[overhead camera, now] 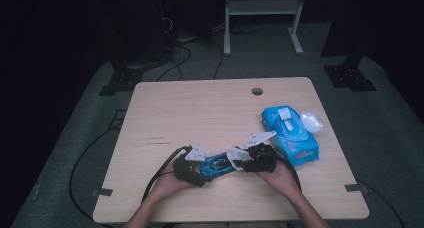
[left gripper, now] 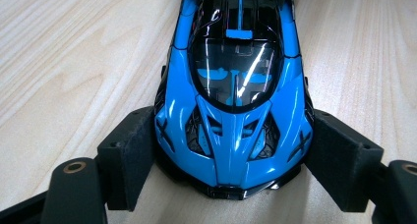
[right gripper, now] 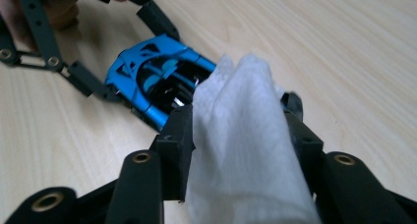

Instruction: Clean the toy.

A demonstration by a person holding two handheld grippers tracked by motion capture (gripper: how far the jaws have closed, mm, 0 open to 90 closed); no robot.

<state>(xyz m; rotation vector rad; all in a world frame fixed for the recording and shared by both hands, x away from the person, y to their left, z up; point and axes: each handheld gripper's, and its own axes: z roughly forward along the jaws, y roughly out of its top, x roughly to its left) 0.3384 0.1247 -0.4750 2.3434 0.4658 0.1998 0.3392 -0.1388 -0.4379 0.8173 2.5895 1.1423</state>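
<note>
Tongs (left gripper: 231, 180) in your left hand pinch the nose of the glossy blue and black toy sports car (left gripper: 233, 101), one black foam pad (left gripper: 129, 155) pressed against each front flank. That grip pins the car flat on the pale wooden table (overhead camera: 200, 113), low in the middle of the high view, so it cannot roll or skid while it is rubbed. Your right tongs (right gripper: 236, 135) carry a crumpled white tissue (right gripper: 241, 150) between their jaws. The jaws stand partly spread, and you cannot tell from the right gripper view whether the pads press the tissue. The wad reaches over the car's rear end, which suits wiping the bodywork. At the right of the high view lies the blue soft pack of tissues (overhead camera: 290, 133), near enough to be the likely source of the sheet.
</note>
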